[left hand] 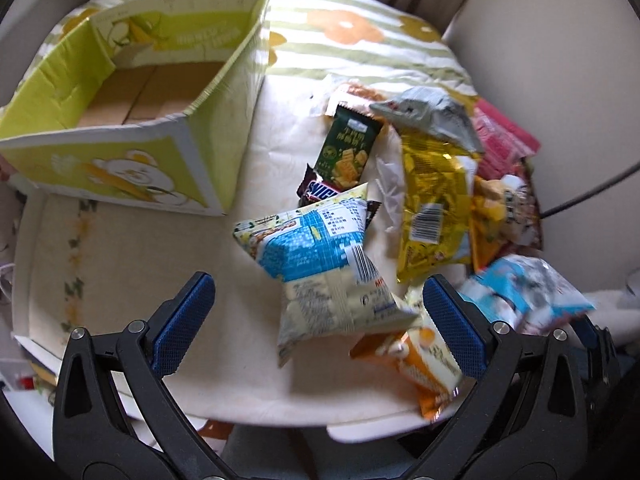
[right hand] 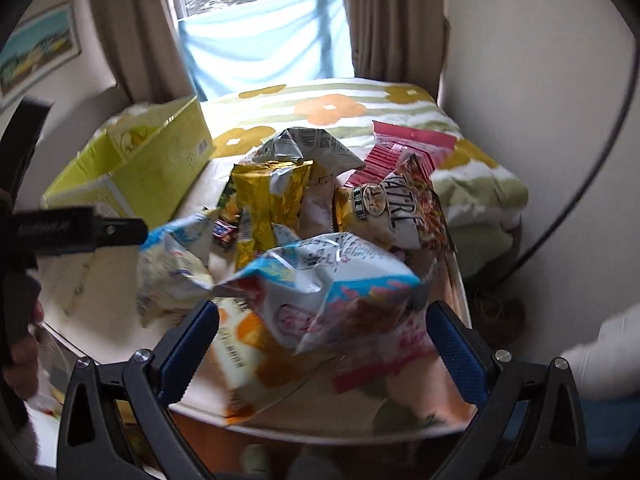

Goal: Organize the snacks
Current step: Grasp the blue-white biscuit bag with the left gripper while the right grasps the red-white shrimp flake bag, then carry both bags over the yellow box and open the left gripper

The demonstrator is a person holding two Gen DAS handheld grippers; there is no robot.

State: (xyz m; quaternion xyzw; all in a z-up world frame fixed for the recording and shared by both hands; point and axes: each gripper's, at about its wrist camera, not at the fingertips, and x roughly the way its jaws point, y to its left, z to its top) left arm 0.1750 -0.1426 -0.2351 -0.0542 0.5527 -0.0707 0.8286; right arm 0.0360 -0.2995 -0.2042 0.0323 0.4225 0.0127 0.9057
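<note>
The left wrist view looks forward and down along the left hand-held gripper (left hand: 318, 320) from the near edge of the desk (left hand: 132, 264), close above it. The box (left hand: 132, 92) lies at 10 o'clock, the snack pile (left hand: 436, 184) at 2 o'clock, the window beyond at 12.

The right wrist view looks forward along the right hand-held gripper (right hand: 322, 338) from the same near edge, set lower and closer, so the snack pile (right hand: 320, 216) fills its centre. Its box (right hand: 136, 176) sits at 10 o'clock, the window (right hand: 260, 24) at 12.

Both views share the desk, box, snack pile, flowered cloth (left hand: 352, 36) (right hand: 320, 108) and curtains. The right view also catches the left hand-held gripper (right hand: 76, 232) at 9 o'clock.
</note>
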